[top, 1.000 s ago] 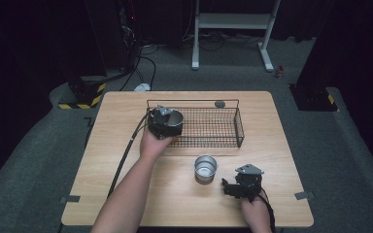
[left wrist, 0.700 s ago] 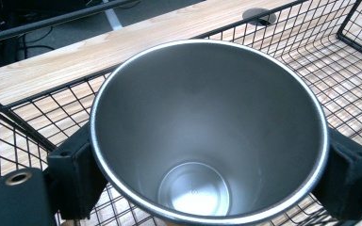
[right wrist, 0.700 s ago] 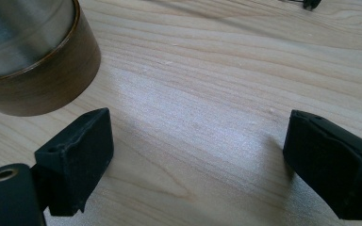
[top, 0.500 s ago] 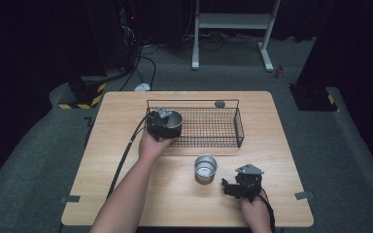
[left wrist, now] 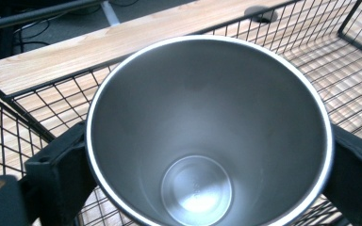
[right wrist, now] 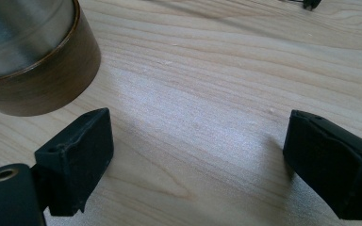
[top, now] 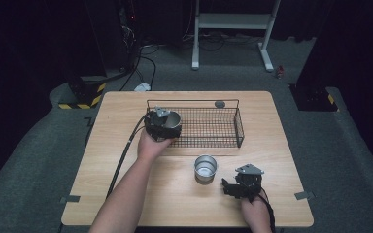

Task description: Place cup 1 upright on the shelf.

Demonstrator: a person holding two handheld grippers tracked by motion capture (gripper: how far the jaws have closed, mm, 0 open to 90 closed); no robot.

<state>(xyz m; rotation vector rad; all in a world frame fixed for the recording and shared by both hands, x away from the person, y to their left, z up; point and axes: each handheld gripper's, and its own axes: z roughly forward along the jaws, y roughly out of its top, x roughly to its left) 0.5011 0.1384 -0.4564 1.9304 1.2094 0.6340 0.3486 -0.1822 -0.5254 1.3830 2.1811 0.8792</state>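
- Two tools are at work: the left tool [top: 161,122] is clenched on a steel cup [left wrist: 207,136], its black jaws pressing the cup's outer wall from either side.
- That held cup sits over the near-left corner of a black wire basket [top: 209,127], mouth up and empty, just above the basket's mesh floor.
- The left hand [top: 151,145] reaches in from the basket's near side.
- The right tool [right wrist: 198,155] is released, jaws wide apart, low over the bare wooden surface [right wrist: 217,94].
- A second steel cup [top: 206,168] stands upright on the surface, just beside the right tool's left jaw, not touching it, between the basket and the surface's near edge.
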